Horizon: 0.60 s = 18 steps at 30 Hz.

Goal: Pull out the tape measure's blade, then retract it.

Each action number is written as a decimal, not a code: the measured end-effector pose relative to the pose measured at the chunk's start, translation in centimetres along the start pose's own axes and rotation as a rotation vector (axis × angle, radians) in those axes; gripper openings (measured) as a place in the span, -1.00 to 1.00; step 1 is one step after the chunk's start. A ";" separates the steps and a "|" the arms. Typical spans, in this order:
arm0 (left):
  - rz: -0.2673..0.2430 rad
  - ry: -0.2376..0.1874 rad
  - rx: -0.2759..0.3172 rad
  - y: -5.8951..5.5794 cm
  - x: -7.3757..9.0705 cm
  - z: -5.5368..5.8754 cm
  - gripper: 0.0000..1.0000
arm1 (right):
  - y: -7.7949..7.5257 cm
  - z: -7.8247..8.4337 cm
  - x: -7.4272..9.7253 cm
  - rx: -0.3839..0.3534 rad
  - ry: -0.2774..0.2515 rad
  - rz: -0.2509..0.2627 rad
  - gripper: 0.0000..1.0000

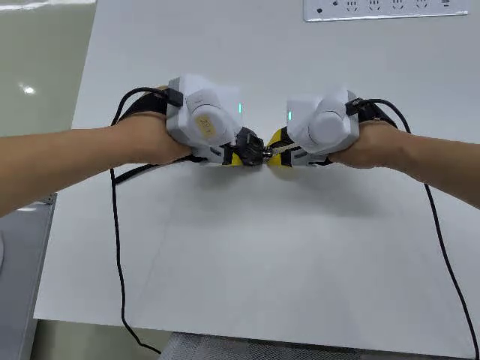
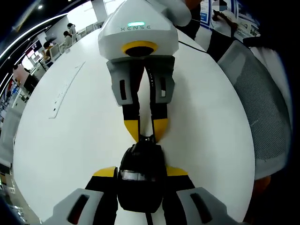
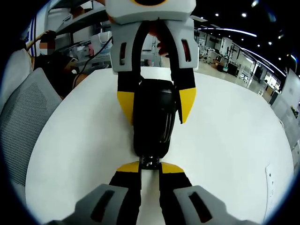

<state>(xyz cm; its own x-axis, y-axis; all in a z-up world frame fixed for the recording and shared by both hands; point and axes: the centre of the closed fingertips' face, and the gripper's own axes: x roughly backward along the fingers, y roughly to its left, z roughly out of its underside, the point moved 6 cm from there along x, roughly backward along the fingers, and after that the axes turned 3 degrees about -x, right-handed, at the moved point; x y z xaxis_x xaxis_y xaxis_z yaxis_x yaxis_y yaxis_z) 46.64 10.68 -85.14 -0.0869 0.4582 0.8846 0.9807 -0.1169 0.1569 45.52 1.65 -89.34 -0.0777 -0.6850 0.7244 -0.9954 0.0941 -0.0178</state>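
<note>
A black tape measure (image 1: pixel 250 144) hangs just above the white table (image 1: pixel 262 247), between two grippers that face each other. My left gripper (image 1: pixel 238 154) is shut on its body (image 2: pixel 140 180), which sits between the yellow-tipped jaws in the left gripper view. My right gripper (image 1: pixel 279 154) meets it head-on. Its jaws (image 3: pixel 150 168) are shut on the blade's end hook (image 3: pixel 150 162), right at the case mouth. Almost no blade shows between hook and case. In the right gripper view, the left gripper (image 3: pixel 154 105) comes down from the top around the case (image 3: pixel 152 117). The right gripper (image 2: pixel 146 131) pinches the hook (image 2: pixel 146 138).
A power strip (image 1: pixel 390 9) lies at the table's far edge. Black cables (image 1: pixel 116 225) trail from both grippers over the near edge. A mesh chair (image 2: pixel 262 93) stands beside the table, and people sit farther off. The table drops away on the left (image 1: pixel 67 150).
</note>
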 end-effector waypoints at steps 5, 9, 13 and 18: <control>-0.003 0.003 0.002 0.1 0.0 0.0 -0.34 | -0.1 0.0 0.1 -0.002 -0.007 -0.001 -0.76; -0.004 0.003 0.003 0.1 0.0 0.0 -0.35 | -0.1 0.0 0.2 0.000 0.002 0.001 -0.77; -0.005 0.001 -0.002 0.1 0.0 0.0 -0.35 | -0.1 0.0 0.3 -0.006 0.006 0.000 -0.77; -0.004 0.001 -0.001 0.1 0.0 0.1 -0.35 | -0.1 0.2 0.5 -0.008 0.007 0.000 -0.77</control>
<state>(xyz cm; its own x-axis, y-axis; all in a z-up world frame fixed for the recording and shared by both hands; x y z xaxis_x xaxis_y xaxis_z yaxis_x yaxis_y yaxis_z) 46.74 10.75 -85.14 -0.0908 0.4581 0.8842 0.9801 -0.1161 0.1607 45.54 1.14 -89.12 -0.0768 -0.6802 0.7289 -0.9950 0.0994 -0.0121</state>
